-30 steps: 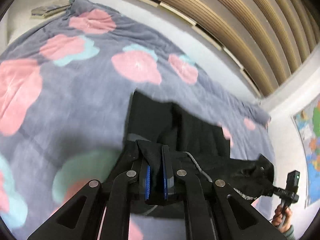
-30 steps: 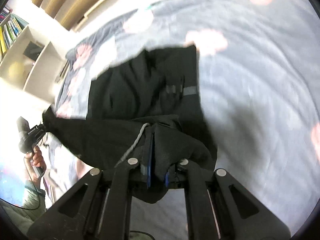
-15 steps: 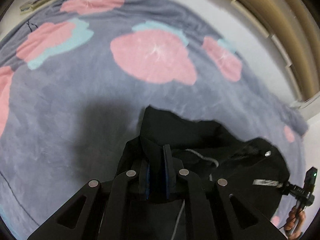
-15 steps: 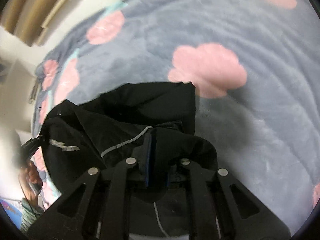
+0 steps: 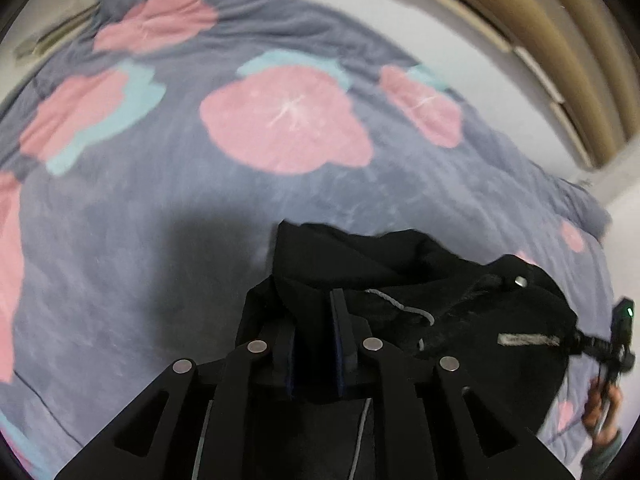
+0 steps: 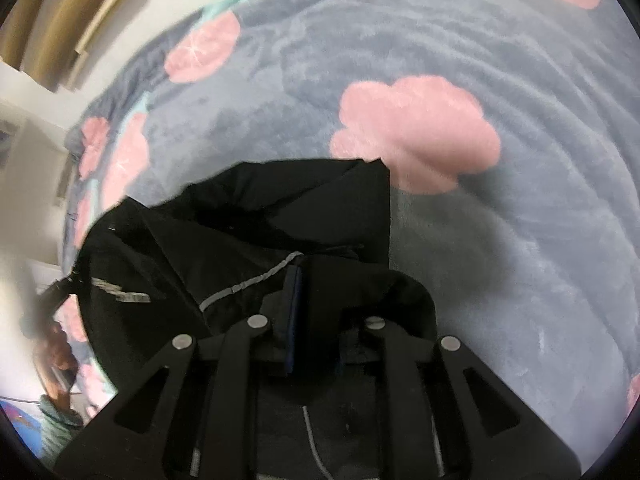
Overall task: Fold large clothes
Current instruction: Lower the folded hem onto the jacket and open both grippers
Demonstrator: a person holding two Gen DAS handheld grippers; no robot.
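Observation:
A black garment [image 5: 400, 264] with a grey drawstring and a small grey label lies bunched on a grey blanket [image 5: 160, 240] with pink flowers. My left gripper [image 5: 314, 300] has a fold of the garment between its pads, and its jaws are opening. In the right wrist view the same garment [image 6: 280, 208] drapes over my right gripper [image 6: 316, 280]. Its jaws are opening too, with cloth still filling the gap and hiding the right finger. The far right corner of the garment reaches the right gripper [image 5: 612, 344], held by a hand [image 5: 600, 404].
The blanket [image 6: 520, 240] spreads wide beyond and beside the garment. A slatted wooden panel [image 5: 560, 40] and a white wall run behind the bed. A person's hand and green sleeve [image 6: 56, 412] show, blurred, at the lower left of the right wrist view.
Both grippers came down toward the blanket with the garment, which now lies bunched in a fold instead of hanging stretched. The gaps between both pairs of pads have widened slightly.

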